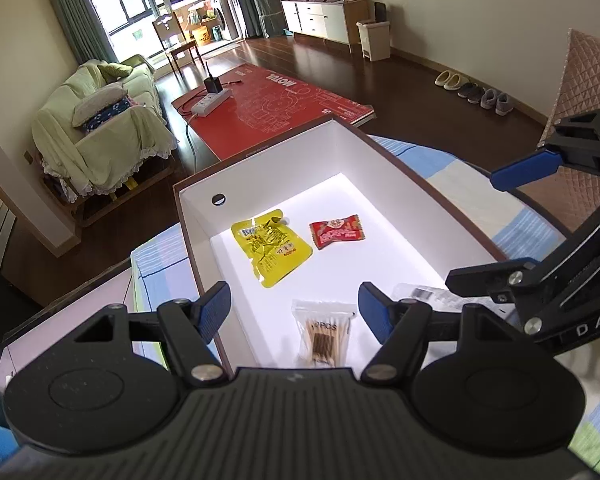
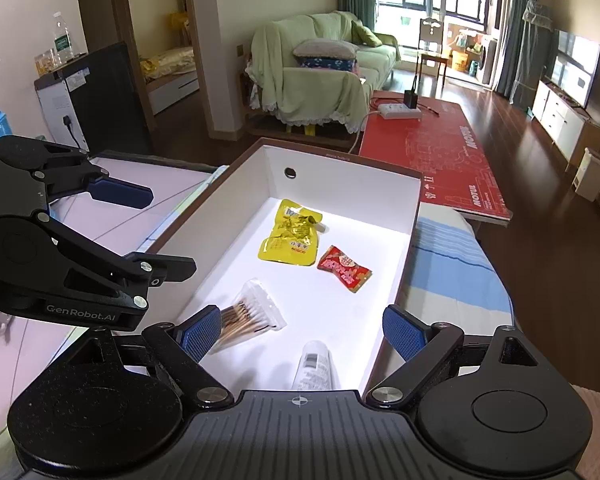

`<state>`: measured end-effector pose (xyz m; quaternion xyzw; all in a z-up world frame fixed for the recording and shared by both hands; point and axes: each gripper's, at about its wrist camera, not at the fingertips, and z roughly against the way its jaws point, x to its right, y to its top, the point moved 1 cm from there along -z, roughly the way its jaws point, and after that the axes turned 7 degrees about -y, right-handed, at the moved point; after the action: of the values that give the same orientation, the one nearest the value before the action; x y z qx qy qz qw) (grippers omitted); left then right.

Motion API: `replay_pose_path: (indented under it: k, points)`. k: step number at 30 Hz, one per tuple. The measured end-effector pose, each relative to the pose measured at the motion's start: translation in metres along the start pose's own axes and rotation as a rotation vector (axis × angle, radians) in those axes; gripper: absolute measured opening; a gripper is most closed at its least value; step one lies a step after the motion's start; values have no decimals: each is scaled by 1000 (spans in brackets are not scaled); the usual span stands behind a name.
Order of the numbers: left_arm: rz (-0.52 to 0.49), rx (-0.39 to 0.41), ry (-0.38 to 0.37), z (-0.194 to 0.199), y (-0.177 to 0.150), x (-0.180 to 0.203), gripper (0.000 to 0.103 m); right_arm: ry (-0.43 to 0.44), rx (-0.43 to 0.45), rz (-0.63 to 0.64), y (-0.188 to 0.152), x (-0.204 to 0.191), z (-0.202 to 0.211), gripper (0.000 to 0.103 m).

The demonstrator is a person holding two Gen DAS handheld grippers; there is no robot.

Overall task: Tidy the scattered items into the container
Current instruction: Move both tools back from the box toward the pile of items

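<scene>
Presently the white box [image 1: 380, 184], brown-edged and open-topped, serves as the landmark; it sits on a striped blue cloth [image 2: 456, 268] and holds every task item that shows. Largest within it is the yellow pouch [image 1: 271, 246], lying flat toward the far end wall, below the round hole in that wall. Just beside the pouch, apart from it, lies the red sachet [image 1: 336, 232]. Nearer the box's near end lies the clear bag of cotton swabs [image 1: 325, 334], and beside that, against the near end, a white tube [image 2: 315, 366], partly hidden by the gripper body in the right wrist view.

Finding on progress: four items lie inside the box, and no loose item shows on the cloth around it in either view. That fits a late stage, with the last piece just let go. It fits equally a pause between placements, with further items out of frame. The pictures do not settle which, so no further move can be prescribed from them.

Pose: the left gripper [image 1: 294, 312] hovers over the box's near end, above the swab bag, tipped downward and forward; its blue pads stand wide apart with nothing between them. The right gripper [image 2: 302, 330] hangs alongside over the same end, above the tube, likewise spread wide and empty. Neither touches any item.
</scene>
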<state>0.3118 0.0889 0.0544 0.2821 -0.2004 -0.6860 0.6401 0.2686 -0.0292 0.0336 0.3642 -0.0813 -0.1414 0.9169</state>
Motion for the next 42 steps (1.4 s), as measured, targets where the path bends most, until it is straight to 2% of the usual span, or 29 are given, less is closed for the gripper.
replay_pose_path:
  k: [9, 11, 25, 32, 36, 42]
  points:
    - [15, 26, -1, 29, -16, 11, 68, -13, 27, -40, -21, -3, 34, 90]
    - [17, 30, 4, 35, -21, 13, 78, -14, 32, -53, -26, -3, 42, 90]
    - [51, 47, -15, 72, -66, 29, 81, -13, 87, -160, -67, 3, 97, 90]
    - [76, 46, -33, 83, -90, 33, 81, -6, 94, -223, -91, 12, 110, 90]
    - [84, 27, -39, 82, -104, 35, 81, -15, 62, -224, -105, 14, 111, 90]
    - [93, -9, -69, 77, -120, 40, 82, 22, 46, -251, -130, 15, 107, 90]
